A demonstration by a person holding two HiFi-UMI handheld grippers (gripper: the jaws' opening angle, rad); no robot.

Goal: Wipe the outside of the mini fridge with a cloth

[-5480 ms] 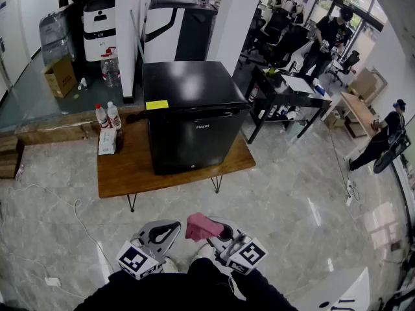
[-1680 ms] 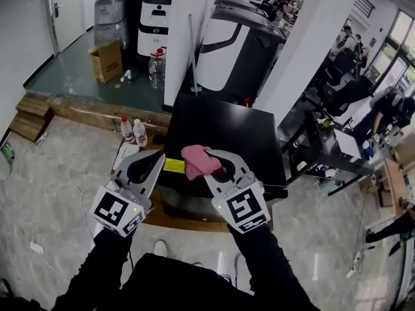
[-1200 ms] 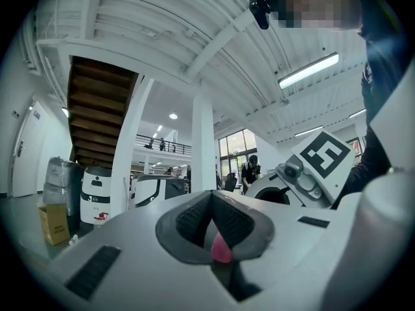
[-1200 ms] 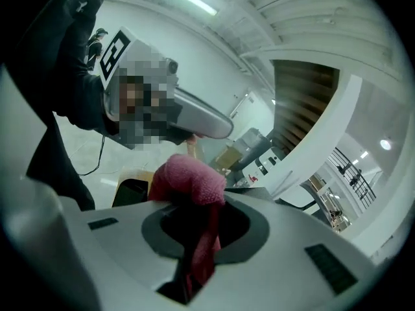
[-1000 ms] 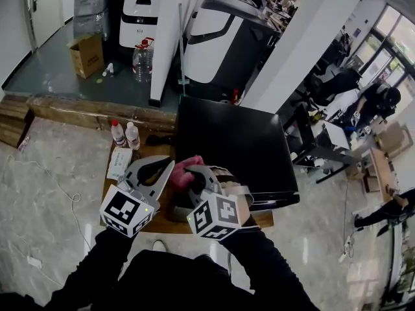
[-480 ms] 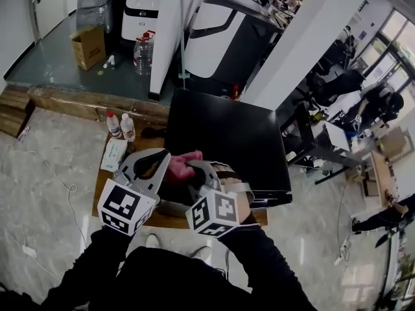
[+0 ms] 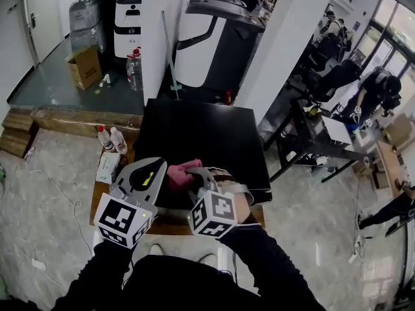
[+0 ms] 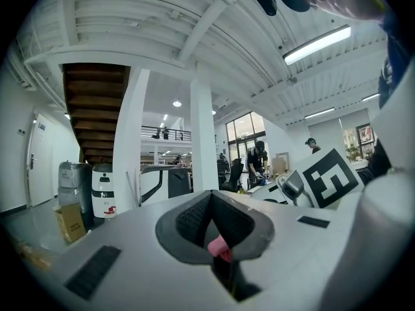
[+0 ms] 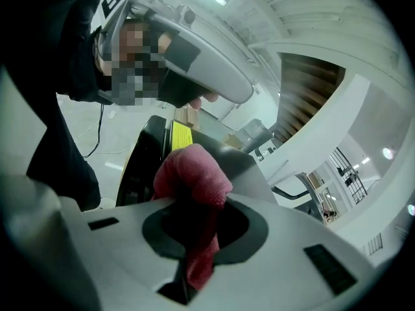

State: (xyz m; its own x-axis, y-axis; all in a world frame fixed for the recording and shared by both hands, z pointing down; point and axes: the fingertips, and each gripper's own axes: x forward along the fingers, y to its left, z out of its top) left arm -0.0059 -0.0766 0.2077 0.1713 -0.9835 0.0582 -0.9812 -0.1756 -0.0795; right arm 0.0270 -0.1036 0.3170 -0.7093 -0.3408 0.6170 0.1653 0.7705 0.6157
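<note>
Moved: your left hand-held gripper [image 7: 160, 174] has come up against the cloth [image 7: 182, 171] (pink, bunched).
Left jaws: together, nipping a cloth corner.
Right hand-held gripper [image 7: 192, 175]: clamped on the cloth.
Cloth: above the mini fridge's [image 7: 202, 137] front edge.

Your pink cloth [image 7: 180, 172] sat bunched at lower centre, pinched in your right gripper [image 7: 193, 177], perhaps your left gripper [image 7: 157, 167] too, over the black mini fridge [image 7: 207, 138].

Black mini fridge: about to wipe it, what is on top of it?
On the black mini fridge a yellow sticker sits near the front edge; nothing else shows. The left gripper, right gripper and pink cloth hide part of that edge.
</note>
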